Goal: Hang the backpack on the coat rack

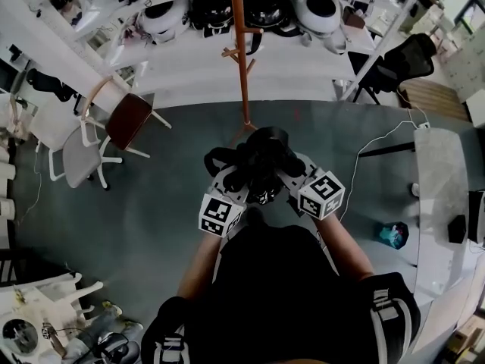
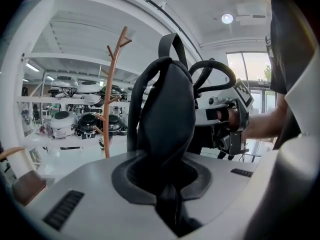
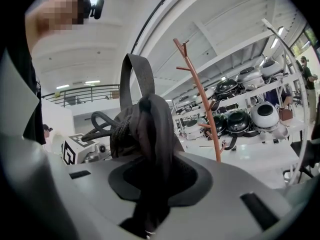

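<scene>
A black backpack [image 1: 261, 156] hangs between my two grippers in front of the person's chest, above the grey floor. My left gripper [image 1: 239, 179] is shut on the left side of its fabric, and my right gripper [image 1: 291, 174] is shut on the right side. The orange-brown coat rack [image 1: 239, 51] stands just beyond the bag. In the left gripper view the backpack [image 2: 167, 109] fills the jaws, its top loop upright, and the coat rack [image 2: 107, 99] is to its left. In the right gripper view the backpack [image 3: 150, 134] sits between the jaws, with the coat rack [image 3: 202, 99] to its right.
White shelves [image 1: 189, 59] with black and white dome-shaped units stand behind the rack. A brown-seated chair [image 1: 129, 120] and a white chair [image 1: 76, 156] are at the left, a black office chair [image 1: 409, 59] at the right. A white table [image 1: 443, 196] and a teal object [image 1: 394, 235] are at the right.
</scene>
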Demonstrator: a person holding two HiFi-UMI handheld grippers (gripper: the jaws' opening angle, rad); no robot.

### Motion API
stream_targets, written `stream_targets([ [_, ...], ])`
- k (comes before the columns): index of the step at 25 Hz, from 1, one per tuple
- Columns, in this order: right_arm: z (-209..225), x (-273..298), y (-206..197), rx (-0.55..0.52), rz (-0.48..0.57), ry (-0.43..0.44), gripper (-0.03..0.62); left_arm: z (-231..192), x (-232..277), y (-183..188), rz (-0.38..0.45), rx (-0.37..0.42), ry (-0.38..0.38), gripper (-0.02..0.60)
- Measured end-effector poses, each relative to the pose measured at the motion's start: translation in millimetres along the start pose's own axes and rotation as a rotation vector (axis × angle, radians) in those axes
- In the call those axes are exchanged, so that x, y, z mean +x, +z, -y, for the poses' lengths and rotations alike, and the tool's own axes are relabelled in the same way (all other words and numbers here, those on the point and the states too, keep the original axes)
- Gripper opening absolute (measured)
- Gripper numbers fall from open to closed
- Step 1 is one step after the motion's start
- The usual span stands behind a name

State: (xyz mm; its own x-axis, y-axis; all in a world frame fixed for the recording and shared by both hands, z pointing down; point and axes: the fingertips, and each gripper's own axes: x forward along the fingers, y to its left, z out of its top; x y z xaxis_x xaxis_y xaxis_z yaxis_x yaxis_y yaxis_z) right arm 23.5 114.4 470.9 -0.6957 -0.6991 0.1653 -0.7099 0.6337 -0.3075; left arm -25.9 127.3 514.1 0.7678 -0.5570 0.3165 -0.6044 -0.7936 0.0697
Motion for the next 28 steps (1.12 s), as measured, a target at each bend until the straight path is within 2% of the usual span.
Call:
stream_targets([
  [8,4,48,3,-0.004,-0.006,-0.012,0.100,-50,-1,-2,0.009,-0.029,0.001,0.071],
  [15,1,65,8,-0.009,-0.018,-0.021,0.100,-69,-6,1,0.000,-0.029,-0.006,0.071],
  [22,1,85,4,-0.012,-0.043,-0.008,0.100,-86,-8,-7,-0.002,-0.069,-0.002,0.071],
  [28,10,98,1,-0.004,-0.059,0.005,0.098,-98,-1,-11,-0.012,-0.074,0.009,0.071],
])
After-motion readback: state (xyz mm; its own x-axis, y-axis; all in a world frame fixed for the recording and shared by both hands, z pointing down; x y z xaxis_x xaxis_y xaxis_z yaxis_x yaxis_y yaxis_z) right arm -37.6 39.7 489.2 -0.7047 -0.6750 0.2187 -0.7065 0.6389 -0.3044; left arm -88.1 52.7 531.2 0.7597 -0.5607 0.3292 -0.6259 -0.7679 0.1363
